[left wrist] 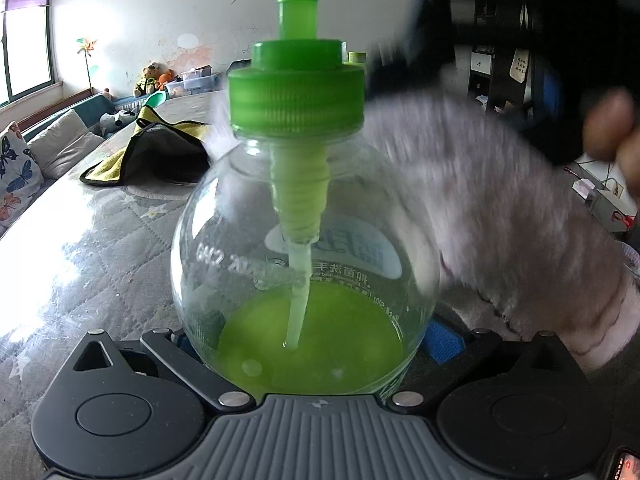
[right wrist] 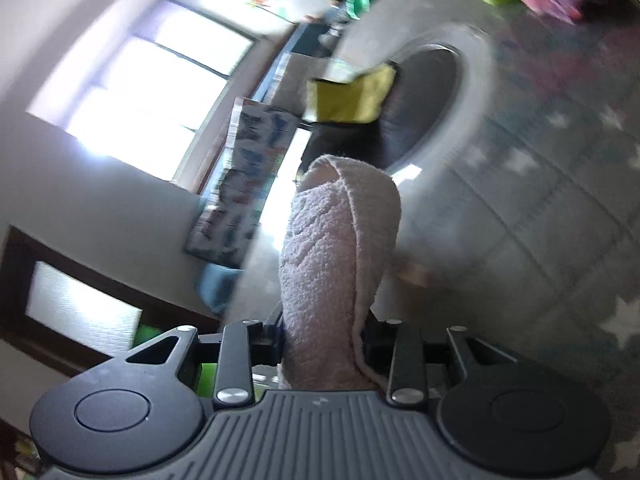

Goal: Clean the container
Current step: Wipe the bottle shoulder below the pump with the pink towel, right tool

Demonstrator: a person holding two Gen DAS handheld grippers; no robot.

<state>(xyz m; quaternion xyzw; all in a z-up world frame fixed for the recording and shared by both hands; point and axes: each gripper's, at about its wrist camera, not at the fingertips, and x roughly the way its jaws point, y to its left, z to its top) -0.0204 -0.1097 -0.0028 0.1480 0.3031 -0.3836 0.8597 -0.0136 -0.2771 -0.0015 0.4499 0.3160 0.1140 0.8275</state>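
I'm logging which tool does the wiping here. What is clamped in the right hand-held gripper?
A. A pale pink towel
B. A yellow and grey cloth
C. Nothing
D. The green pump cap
A: the right wrist view shows a pale pink towel pinched in the right hand-held gripper.

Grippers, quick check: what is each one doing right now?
Left gripper: closed on the clear pump bottle, gripping its round body.
Right gripper: shut on the pale towel.

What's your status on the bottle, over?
Left gripper clamped on pump bottle. Right gripper shut on pale towel, against bottle's side. Nothing blocking.
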